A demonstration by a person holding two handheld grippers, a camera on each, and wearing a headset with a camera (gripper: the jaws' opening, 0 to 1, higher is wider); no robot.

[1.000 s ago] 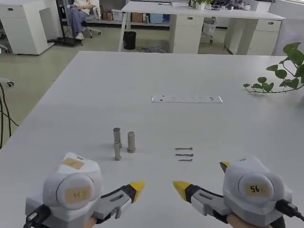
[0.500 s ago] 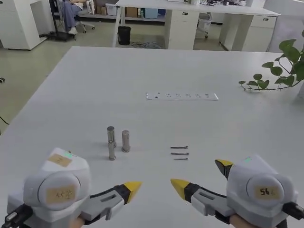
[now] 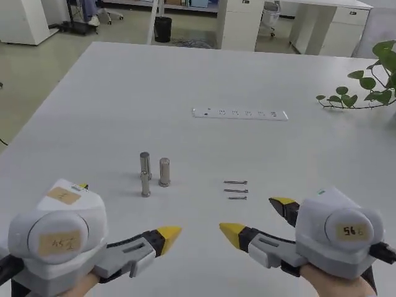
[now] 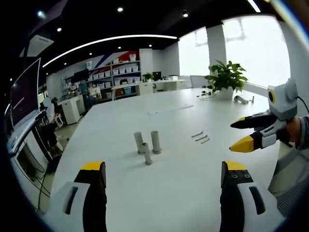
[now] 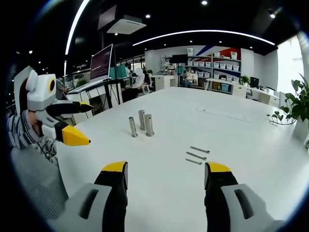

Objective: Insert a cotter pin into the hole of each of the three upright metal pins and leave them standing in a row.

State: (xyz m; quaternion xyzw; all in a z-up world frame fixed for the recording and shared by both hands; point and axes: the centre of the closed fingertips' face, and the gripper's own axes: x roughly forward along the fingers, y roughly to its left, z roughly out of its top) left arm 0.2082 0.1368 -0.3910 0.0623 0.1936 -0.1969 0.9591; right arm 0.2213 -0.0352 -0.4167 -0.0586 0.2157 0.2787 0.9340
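Note:
Three upright metal pins (image 3: 145, 164) (image 3: 164, 171) (image 3: 145, 184) stand in a tight cluster on the white table (image 3: 198, 142). To their right, three small cotter pins (image 3: 236, 190) lie flat, stacked in parallel. My left gripper (image 3: 125, 209) hovers open near the table's front, below and left of the metal pins (image 4: 147, 147). My right gripper (image 3: 255, 216) is open too, just in front of the cotter pins (image 5: 196, 155). Nothing sits between either pair of jaws. Each gripper view shows the other gripper: the right gripper (image 4: 239, 134) and the left gripper (image 5: 83, 122).
A white power strip (image 3: 240, 114) lies flat further back on the table. A potted plant (image 3: 371, 80) reaches in at the far right edge. Desks, shelves and seated people stand beyond the table.
The head camera has tipped, so the whole scene has shifted. Both grippers stay open and low at the front. The metal pins and cotter pins have not moved.

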